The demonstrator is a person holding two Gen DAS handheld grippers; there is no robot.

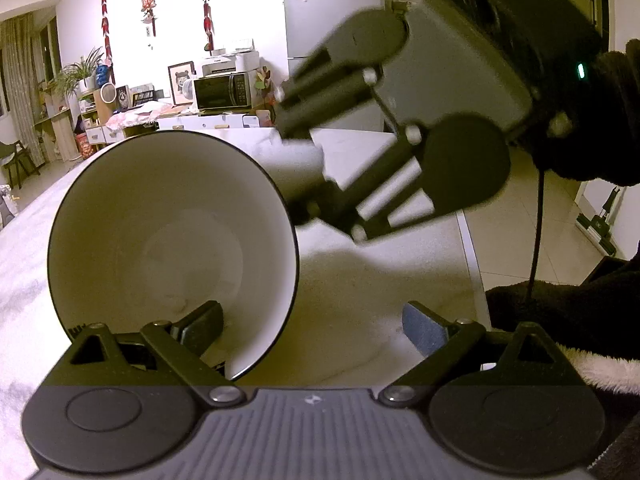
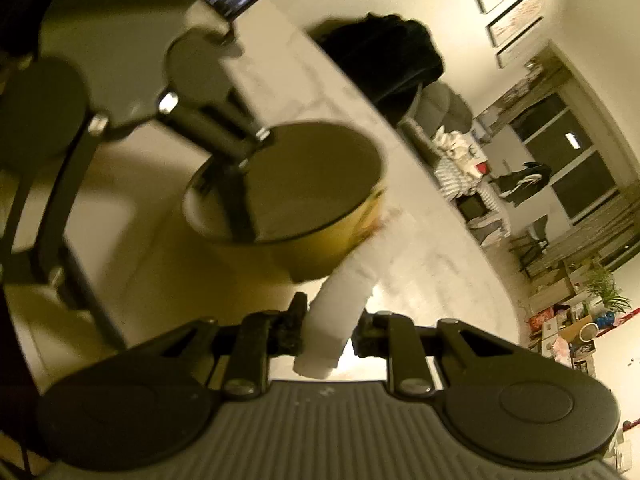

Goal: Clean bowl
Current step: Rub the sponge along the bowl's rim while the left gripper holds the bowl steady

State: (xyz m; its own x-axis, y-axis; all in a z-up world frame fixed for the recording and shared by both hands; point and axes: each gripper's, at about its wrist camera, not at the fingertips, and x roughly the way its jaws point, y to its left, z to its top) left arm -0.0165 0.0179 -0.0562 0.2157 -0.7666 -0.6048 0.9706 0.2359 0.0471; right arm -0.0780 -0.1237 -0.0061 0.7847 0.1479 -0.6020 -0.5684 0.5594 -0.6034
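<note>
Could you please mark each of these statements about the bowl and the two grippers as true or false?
1. The left gripper has one finger inside the bowl. True.
2. The right gripper is empty. False: it is clamped on a rolled white paper towel.
3. The bowl's inside is white. True.
4. The bowl stands upright and flat on the table. False: it is tipped, its opening towards the left wrist camera.
5. The bowl is full of food. False: no food shows inside it.
</note>
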